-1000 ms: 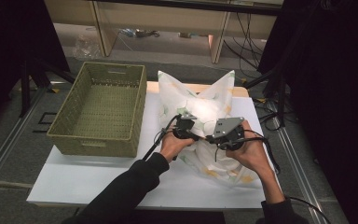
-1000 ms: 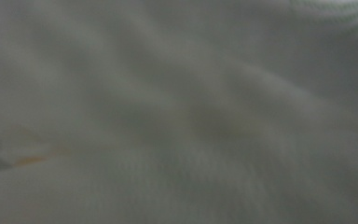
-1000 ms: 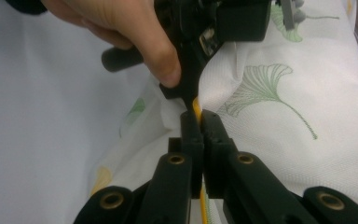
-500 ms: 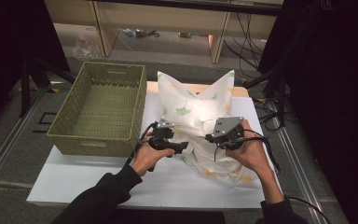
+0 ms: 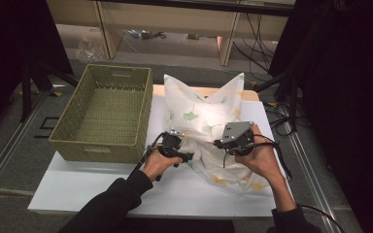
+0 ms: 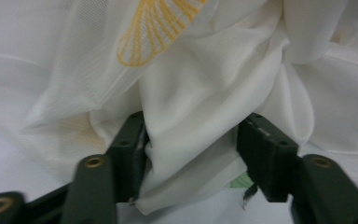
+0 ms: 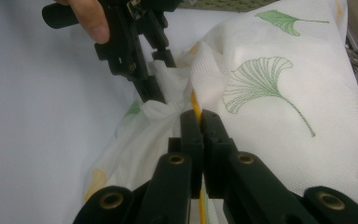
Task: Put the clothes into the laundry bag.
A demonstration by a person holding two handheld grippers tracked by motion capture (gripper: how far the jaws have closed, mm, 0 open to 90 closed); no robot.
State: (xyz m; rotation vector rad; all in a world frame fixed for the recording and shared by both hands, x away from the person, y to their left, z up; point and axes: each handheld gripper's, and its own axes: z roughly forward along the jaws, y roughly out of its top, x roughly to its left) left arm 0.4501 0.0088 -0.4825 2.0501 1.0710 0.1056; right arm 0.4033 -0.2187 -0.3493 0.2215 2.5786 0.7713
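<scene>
Tongs [image 7: 200, 119] pinch white leaf-print cloth [image 5: 199, 114]; left tongs [image 6: 191, 144] closing around it.

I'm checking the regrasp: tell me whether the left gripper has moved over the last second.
Yes. The left gripper slid off the middle of the white leaf-printed cloth toward the woven green basket and the table's near edge; its jaws, just closing, straddle a cloth fold.

Left hand-held gripper [image 5: 187, 156] back at cloth [image 5: 209, 121]
</scene>
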